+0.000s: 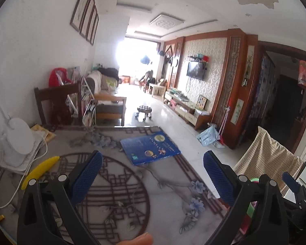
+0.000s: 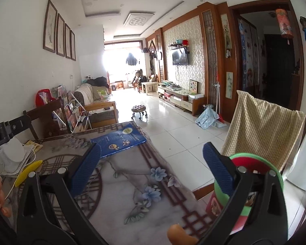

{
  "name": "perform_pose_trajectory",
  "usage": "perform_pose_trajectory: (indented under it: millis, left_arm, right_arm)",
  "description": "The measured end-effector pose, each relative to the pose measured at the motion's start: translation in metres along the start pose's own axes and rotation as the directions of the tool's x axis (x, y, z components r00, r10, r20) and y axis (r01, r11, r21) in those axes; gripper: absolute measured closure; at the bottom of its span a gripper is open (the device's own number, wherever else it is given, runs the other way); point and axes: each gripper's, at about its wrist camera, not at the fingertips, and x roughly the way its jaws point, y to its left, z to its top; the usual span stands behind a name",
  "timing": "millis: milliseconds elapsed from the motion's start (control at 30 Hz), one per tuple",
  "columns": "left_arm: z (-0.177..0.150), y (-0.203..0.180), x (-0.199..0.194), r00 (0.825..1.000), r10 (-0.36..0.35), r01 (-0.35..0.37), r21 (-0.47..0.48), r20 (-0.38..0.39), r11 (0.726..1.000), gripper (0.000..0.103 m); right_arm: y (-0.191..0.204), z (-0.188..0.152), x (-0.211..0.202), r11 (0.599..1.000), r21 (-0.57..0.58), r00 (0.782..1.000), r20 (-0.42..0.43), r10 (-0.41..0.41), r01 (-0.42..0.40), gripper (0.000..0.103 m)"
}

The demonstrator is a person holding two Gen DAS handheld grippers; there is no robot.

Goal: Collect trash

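A long yellow banana-shaped thing (image 1: 40, 171) (image 2: 28, 172) lies on the patterned table (image 1: 132, 200) (image 2: 132, 183) at the left, beside a white cord. My left gripper (image 1: 153, 175) hangs open over the table with nothing between its blue pads. My right gripper (image 2: 152, 169) is open too, over the table's right edge, and holds nothing. Just right of it stands a small bin with a green rim (image 2: 251, 155) (image 1: 250, 211), partly hidden behind the right finger. A tiny yellow scrap (image 1: 0, 218) lies at the table's near left edge.
A blue book (image 1: 150, 148) (image 2: 118, 140) lies at the table's far edge. A white appliance (image 1: 18, 140) stands at the left on papers. A chair draped in checked cloth (image 2: 261, 130) stands at the right, a dark wooden chair (image 1: 57, 100) behind. Tiled floor stretches beyond.
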Motion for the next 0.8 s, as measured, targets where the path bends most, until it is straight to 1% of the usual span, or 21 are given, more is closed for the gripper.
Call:
perform_pose_trajectory:
  millis: [100, 200, 333, 467, 600, 733, 800]
  left_arm:
    - [0.0, 0.011, 0.003, 0.998, -0.003, 0.003, 0.01, -0.06, 1.0, 0.008]
    - [0.0, 0.021, 0.003, 0.996, -0.006, 0.009, 0.026, -0.089, 1.0, 0.008]
    - [0.003, 0.032, -0.001, 0.996, -0.024, 0.026, 0.025, -0.091, 0.999, 0.008]
    - [0.002, 0.036, -0.001, 0.993, -0.046, 0.047, 0.008, -0.111, 0.999, 0.008]
    - [-0.001, 0.038, -0.001, 0.992, -0.051, 0.052, 0.005, -0.116, 0.999, 0.008]
    - [-0.002, 0.038, -0.001, 0.991, -0.049, 0.05, 0.01, -0.121, 0.999, 0.008]
    - [-0.002, 0.04, -0.002, 0.99, -0.059, 0.061, 0.01, -0.128, 0.998, 0.008]
  right_arm:
    - [0.012, -0.004, -0.004, 1.0, 0.013, 1.0, -0.013, -0.019, 0.019, 0.005]
    - [0.023, -0.006, -0.008, 0.999, 0.019, 0.999, -0.023, -0.028, 0.029, 0.005]
    - [0.036, -0.008, -0.016, 0.999, 0.005, 0.999, -0.022, -0.042, 0.042, 0.005]
    - [0.039, -0.006, -0.022, 0.998, 0.001, 0.998, -0.019, -0.06, 0.06, 0.005]
    - [0.041, -0.007, -0.025, 0.997, 0.002, 0.997, -0.024, -0.074, 0.074, 0.005]
    - [0.044, -0.006, -0.027, 0.997, -0.006, 0.997, -0.023, -0.076, 0.076, 0.005]
    - [0.045, -0.006, -0.029, 0.997, -0.012, 0.997, -0.022, -0.074, 0.074, 0.005]
